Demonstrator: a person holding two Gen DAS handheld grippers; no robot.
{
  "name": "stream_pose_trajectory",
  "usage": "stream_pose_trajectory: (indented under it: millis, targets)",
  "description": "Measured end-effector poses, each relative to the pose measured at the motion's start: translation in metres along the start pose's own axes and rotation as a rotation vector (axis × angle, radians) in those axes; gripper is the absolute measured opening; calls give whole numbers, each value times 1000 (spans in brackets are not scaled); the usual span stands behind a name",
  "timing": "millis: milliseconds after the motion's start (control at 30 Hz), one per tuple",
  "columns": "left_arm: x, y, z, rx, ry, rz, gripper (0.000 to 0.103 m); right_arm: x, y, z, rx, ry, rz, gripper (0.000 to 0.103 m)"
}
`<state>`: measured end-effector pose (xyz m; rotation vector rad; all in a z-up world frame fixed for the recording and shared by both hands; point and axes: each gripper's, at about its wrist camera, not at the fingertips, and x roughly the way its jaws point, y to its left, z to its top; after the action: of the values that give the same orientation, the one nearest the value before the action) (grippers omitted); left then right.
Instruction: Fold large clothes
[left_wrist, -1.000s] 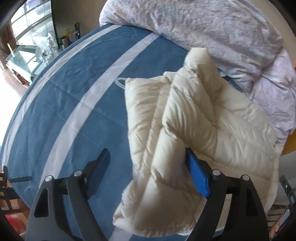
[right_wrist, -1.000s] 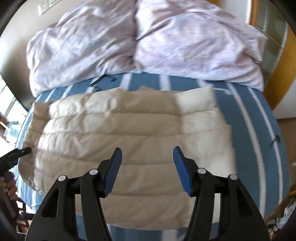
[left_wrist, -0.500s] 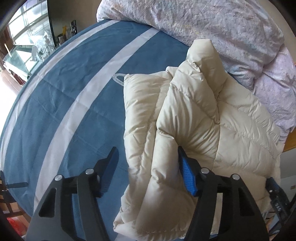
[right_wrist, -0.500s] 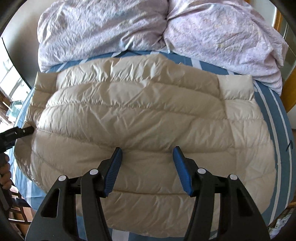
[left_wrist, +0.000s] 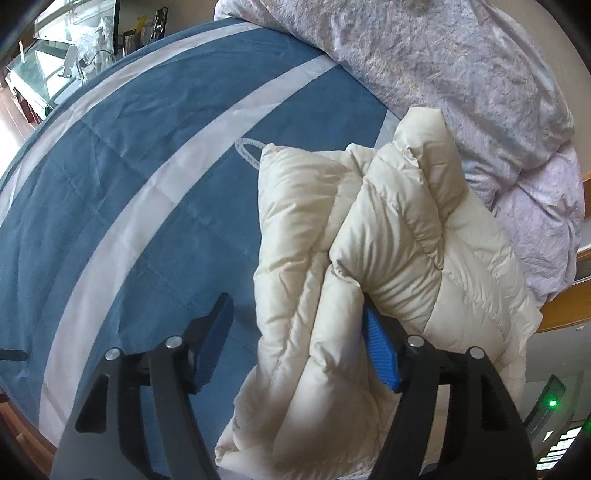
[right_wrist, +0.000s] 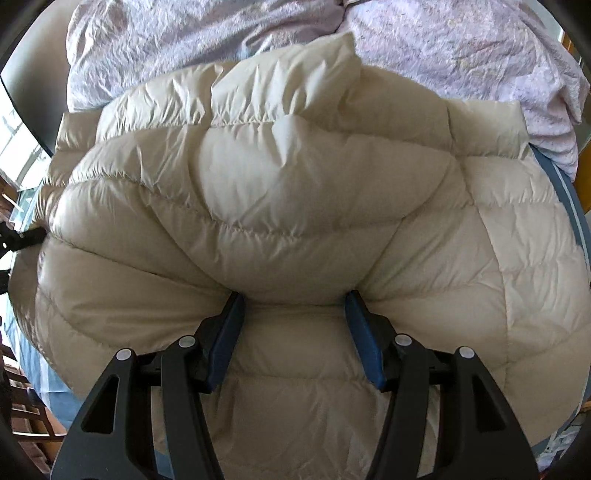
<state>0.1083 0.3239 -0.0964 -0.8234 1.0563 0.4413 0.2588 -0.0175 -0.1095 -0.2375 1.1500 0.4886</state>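
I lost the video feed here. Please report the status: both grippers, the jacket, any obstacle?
Left gripper open, jacket edge between its fingers. Right gripper open, at a raised fold of the jacket. Lilac duvet bunched just behind.

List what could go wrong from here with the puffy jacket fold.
1. Both claws, left and right, are wide open around the cream down jacket; closing may pinch only slippery outer fabric.
2. The springy folded sleeve may flop open.
3. The jacket hem overhangs the bed edge and may slide off.
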Motion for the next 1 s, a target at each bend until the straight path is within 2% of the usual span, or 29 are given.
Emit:
stream_pose_trajectory:
  millis: [100, 333, 433, 767, 1000]
  targets:
    - [1, -5, 1, 4, 1, -3, 65, 2, 0, 1, 2, 5, 2, 60]
    - [-1, -16, -1, 10, -3, -66, 27, 3, -4, 1, 7, 9, 24, 60]
    - [-8, -22, -1, 21, -22, -76, 19, 2, -7, 0, 6, 5, 35, 60]
    - [-53, -54, -3, 65, -109, -166, 14, -2, -20, -9, 8, -16, 67, 60]
    - [-90, -111, -17, 149, -162, -292, 14, -6, -34, -15, 22, -24, 92, 60]
